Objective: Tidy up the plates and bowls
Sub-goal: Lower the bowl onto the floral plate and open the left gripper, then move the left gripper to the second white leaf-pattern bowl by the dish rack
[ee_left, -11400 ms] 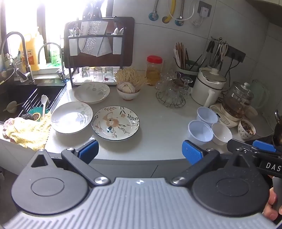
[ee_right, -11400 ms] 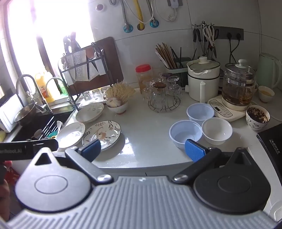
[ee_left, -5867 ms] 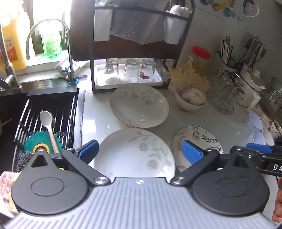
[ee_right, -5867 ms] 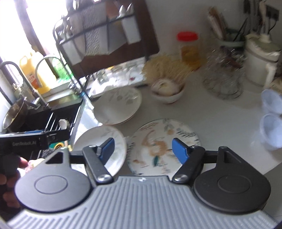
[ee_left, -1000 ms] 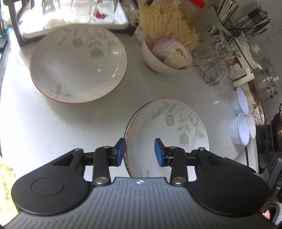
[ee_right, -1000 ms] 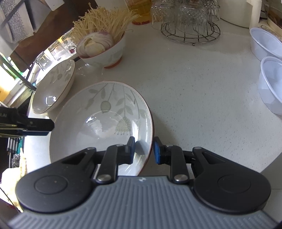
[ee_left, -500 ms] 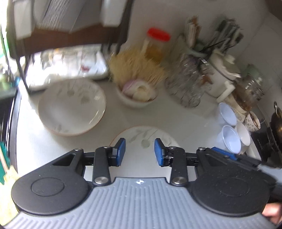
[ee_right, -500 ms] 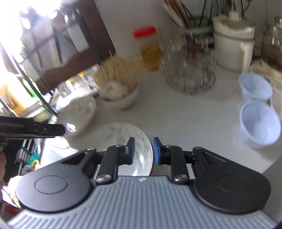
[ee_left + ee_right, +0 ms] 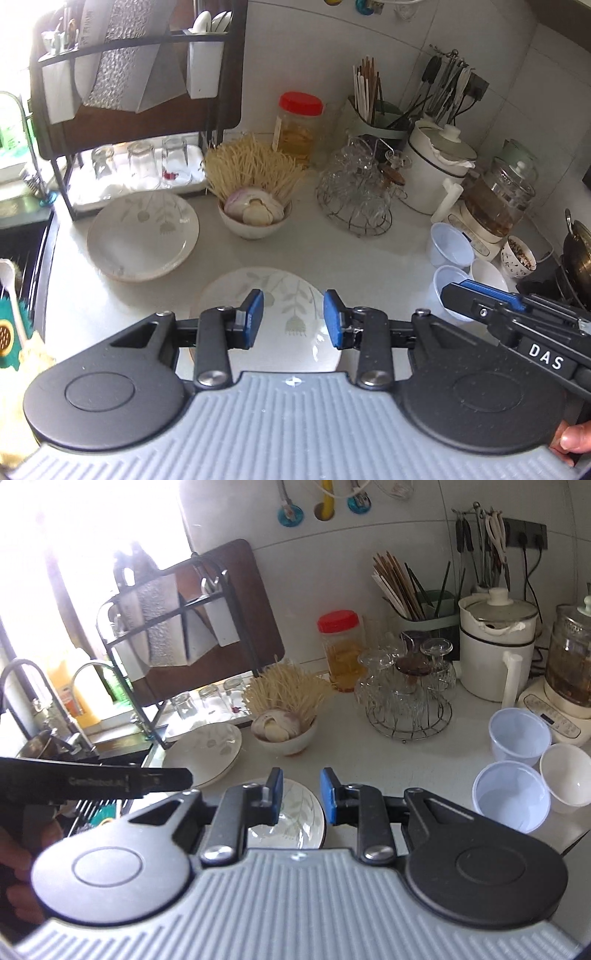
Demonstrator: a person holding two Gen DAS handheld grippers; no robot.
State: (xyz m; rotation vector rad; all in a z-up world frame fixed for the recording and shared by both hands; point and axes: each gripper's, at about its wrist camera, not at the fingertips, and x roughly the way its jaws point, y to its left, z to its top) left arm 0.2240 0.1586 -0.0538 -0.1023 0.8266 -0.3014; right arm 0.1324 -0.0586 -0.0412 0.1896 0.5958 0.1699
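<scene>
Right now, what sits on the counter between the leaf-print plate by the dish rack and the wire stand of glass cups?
A white bowl of garlic with dry noodles, between the plate and the wire stand; both wrist views show it.

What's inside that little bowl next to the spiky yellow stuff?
The bowl holds pale, purple-tinged bulbs that look like garlic. Anything underneath them is hidden.

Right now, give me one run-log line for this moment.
left gripper: open, empty | right gripper: open, empty | leaf plate: on counter | second leaf plate: by rack, unstacked
</scene>
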